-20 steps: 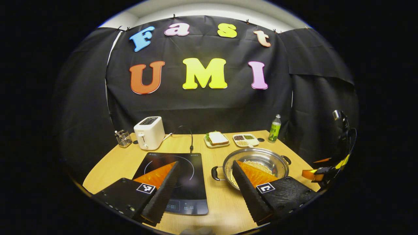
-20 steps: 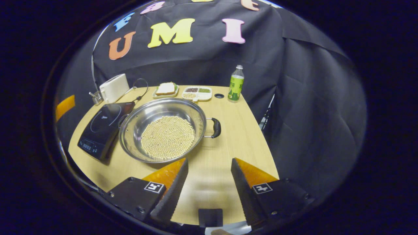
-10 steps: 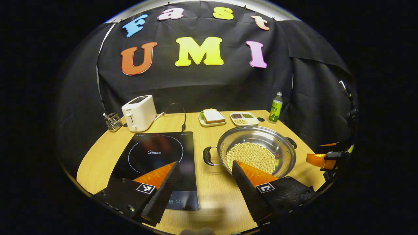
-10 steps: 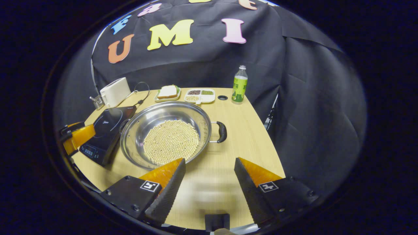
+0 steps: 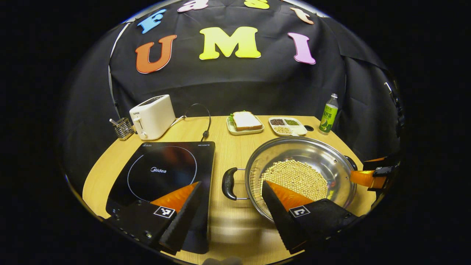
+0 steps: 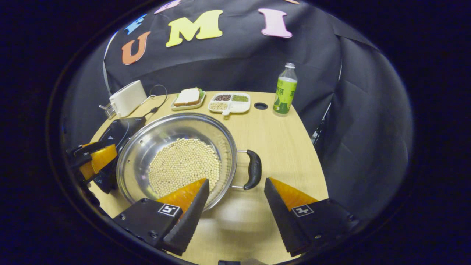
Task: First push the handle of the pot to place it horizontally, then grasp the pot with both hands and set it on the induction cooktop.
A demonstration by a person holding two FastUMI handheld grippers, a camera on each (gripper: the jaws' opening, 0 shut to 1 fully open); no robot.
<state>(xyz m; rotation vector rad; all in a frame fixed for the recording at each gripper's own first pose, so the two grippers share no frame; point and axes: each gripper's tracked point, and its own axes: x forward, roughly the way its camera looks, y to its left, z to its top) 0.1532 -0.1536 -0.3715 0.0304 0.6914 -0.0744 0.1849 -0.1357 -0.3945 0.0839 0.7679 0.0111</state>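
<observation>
A steel pot (image 5: pixel 323 156) (image 6: pixel 154 136) holding pale beans stands on the wooden table, right of the black induction cooktop (image 5: pixel 165 173) (image 6: pixel 116 132). Its two black handles point left and right: the left handle (image 5: pixel 227 183) lies just ahead of my left gripper (image 5: pixel 232 189), which is open and empty. The right handle (image 6: pixel 254 169) lies just ahead of my right gripper (image 6: pixel 235 184), also open and empty. The right gripper shows far off at the pot's right side in the left gripper view (image 5: pixel 368 176). The left gripper shows beside the cooktop in the right gripper view (image 6: pixel 94 160).
At the table's back stand a white toaster (image 5: pixel 152 116), a wire holder (image 5: pixel 123 129), a plate with a sandwich (image 5: pixel 244 123), a divided dish of grains (image 5: pixel 287 126) and a green bottle (image 5: pixel 328 117). A black cable (image 5: pixel 200 121) runs to the cooktop.
Both grippers have moved forward and down toward the pot, so each handle now sits close before its gripper's fingers. The pot has not moved on the table.
</observation>
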